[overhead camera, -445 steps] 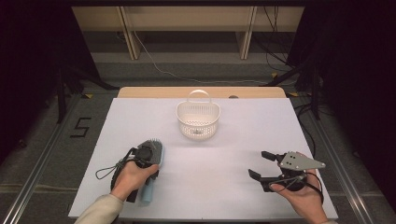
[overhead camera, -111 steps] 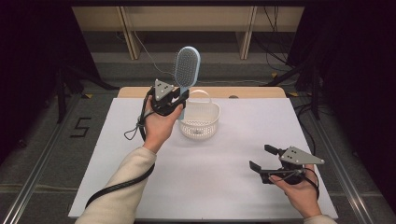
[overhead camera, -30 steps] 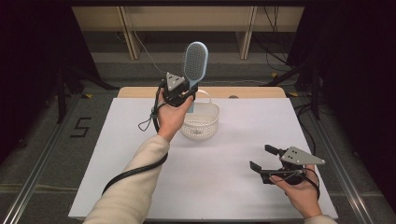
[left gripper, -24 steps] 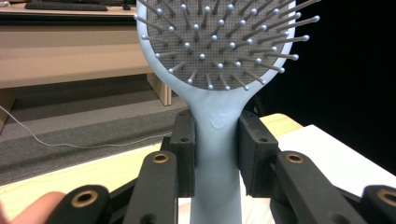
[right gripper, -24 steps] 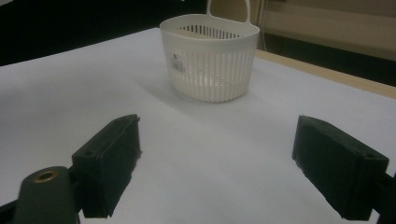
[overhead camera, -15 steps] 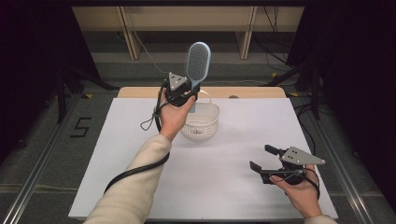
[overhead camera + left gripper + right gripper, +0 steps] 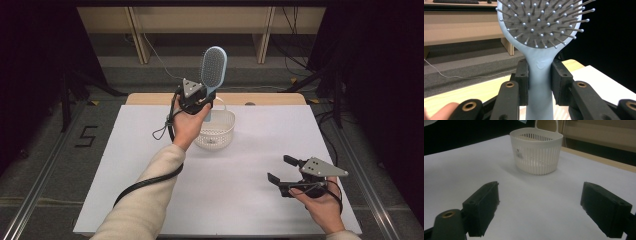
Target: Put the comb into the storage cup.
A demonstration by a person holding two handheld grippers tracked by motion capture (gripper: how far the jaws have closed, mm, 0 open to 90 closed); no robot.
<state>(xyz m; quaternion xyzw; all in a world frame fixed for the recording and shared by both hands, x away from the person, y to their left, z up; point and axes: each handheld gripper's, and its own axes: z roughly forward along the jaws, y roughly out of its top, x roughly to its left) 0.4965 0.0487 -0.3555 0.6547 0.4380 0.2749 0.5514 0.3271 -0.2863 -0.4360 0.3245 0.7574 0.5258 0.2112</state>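
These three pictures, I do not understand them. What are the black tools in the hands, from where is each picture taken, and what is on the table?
A person sits at a white table and holds a hand-operated gripper in each hand; each one has two black jaws.

The high view comes from a fixed camera above the person, looking down and forward. The other two views come from small cameras riding on the grippers, looking along their jaws.

On the table stands a white basket with slotted walls and a handle.

The left gripper is raised over the basket. Its jaws clamp the handle of a light blue hairbrush, which stands upright with the bristle head on top.

The right gripper rests low near the table's front right corner. Its jaws are wide apart with nothing between them, and it faces the basket.
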